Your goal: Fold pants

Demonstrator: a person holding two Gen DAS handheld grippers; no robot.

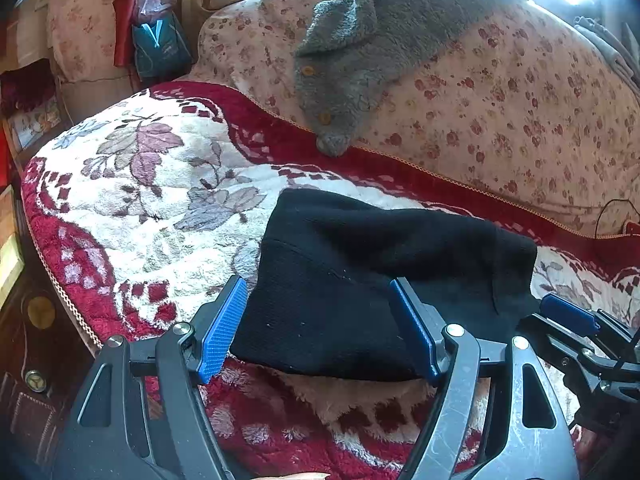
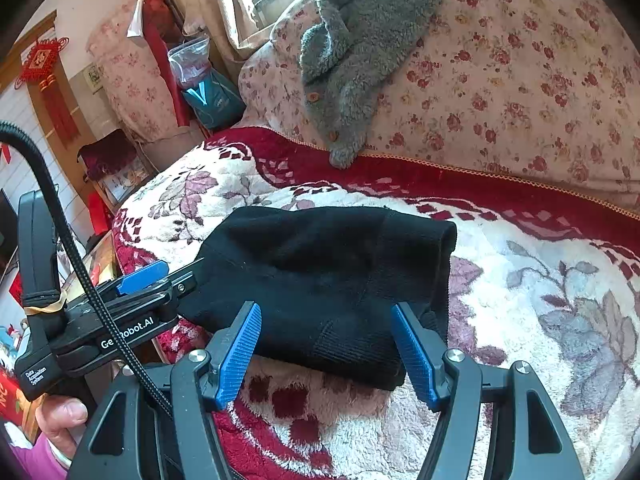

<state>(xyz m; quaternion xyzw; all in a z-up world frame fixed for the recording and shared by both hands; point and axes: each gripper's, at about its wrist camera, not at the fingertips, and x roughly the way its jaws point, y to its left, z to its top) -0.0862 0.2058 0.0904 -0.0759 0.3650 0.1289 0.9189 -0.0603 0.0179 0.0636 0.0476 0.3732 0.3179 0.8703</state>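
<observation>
On the sofa: a plush red and cream floral blanket (image 1: 132, 200) covers the seat, with a rose-print back cushion (image 1: 500, 112) behind it.
Grey fleece garment (image 1: 360, 48): draped down over the cushion, not part of the job.
Pants (image 2: 320, 280): black, lying on the blanket as a compact folded bundle, directly ahead of both tools.
Left gripper (image 1: 320, 328): blue fingers spread apart, hovering over the near edge of the bundle, clamping nothing.
Right gripper (image 2: 328, 348): fingers likewise apart, empty, just at the near edge.
Progress: folding looks nearly or fully done; perhaps only a final tidy remains.
Hard to tell: the layers inside the dark cloth and whether fingertips touch it.
</observation>
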